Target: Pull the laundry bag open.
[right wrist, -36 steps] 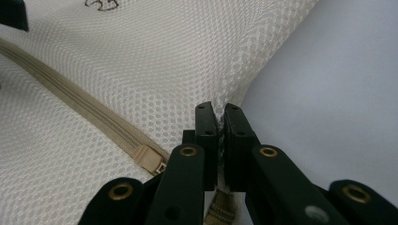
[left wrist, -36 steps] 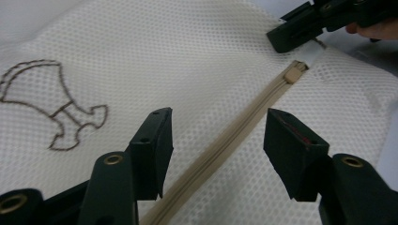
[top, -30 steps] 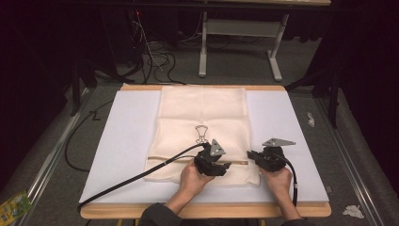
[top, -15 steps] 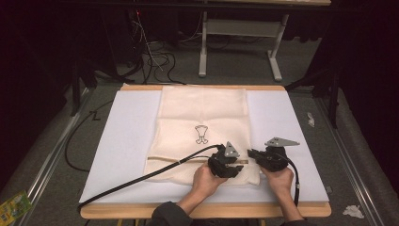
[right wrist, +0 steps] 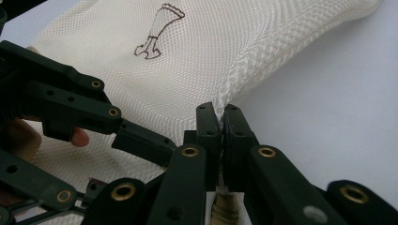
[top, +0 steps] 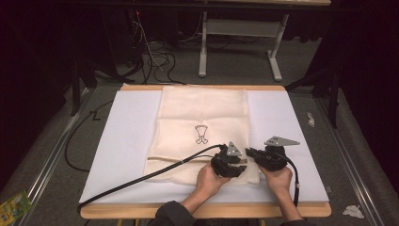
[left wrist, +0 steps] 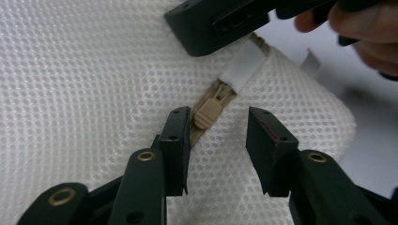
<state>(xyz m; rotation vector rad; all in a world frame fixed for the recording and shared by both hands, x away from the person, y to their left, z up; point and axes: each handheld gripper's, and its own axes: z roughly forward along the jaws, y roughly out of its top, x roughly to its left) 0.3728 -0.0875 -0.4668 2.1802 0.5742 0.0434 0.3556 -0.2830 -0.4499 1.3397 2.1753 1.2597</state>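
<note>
Your work lies on a white foam-board sheet (top: 122, 141) that covers a light wooden table (top: 202, 211), whose bare edge shows along the near and far sides. Spread flat on the sheet is the cream mesh laundry bag with a small black line drawing (top: 202, 117), running from the far edge of the board down to your hands, with open white board on both sides of it.

Your right gripper (right wrist: 219, 123) is clamped tight on the bag's edge at the end of the zip, the mesh pinched between its two jaws and lifted into a ridge. Your left gripper (left wrist: 218, 131) sits just beside it, touching down on the bag; its jaws have just been closing and now stand apart on either side of the tan plastic zipper pull (left wrist: 206, 113). One jaw is right beside the pull, the other clear of it, so nothing is gripped there. The pull lies on the tan zipper track (left wrist: 213, 101) near the bag's near right corner, just short of a white fabric tab (left wrist: 242, 68).

A black cable (top: 141, 179) trails from your left gripper off the near left corner of the table.

Around the table the room is dark: grey carpet, a white metal desk frame (top: 240, 42) beyond the far edge, tangled cables (top: 155, 56) on the floor to its left, and crumpled white scraps (top: 353, 211) on the carpet at the right.
</note>
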